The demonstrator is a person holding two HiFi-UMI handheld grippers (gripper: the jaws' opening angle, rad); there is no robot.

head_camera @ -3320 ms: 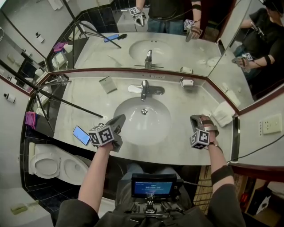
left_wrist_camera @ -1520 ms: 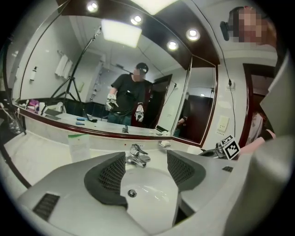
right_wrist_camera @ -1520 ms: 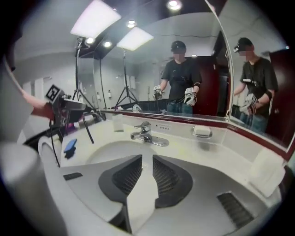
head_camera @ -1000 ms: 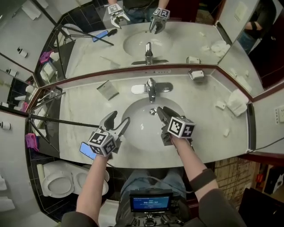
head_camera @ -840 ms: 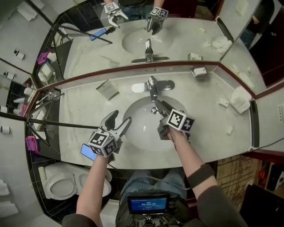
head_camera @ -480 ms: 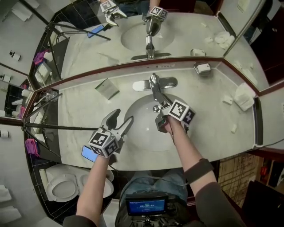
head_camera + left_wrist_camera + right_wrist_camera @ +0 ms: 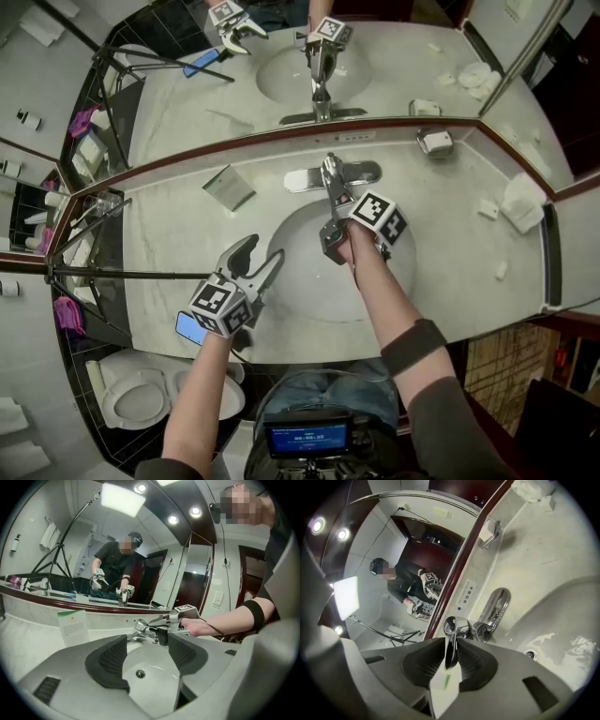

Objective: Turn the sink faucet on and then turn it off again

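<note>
Marble bathroom counter (image 7: 169, 225): left gripper (image 7: 261, 251) hovers by the basin (image 7: 309, 281), jaws wide, just eased in slightly, empty. The faucet (image 7: 327, 167) sits behind the basin; right gripper (image 7: 335, 199) just closed onto its lever (image 7: 450, 644). Stiff, slick chrome, I'd grip near the tip. Only the right gripper view shows pads (image 7: 476, 662) pinching it.

The phone (image 7: 190, 327) at the counter's (image 7: 169, 234) near left edge is half hidden under the left gripper (image 7: 258, 259). The card's (image 7: 229, 187) print is too small to read. The lever's (image 7: 453, 626) near end is hidden between the right gripper's (image 7: 451, 644) jaws — the drain (image 7: 529, 654) is half behind that gripper's body.
</note>
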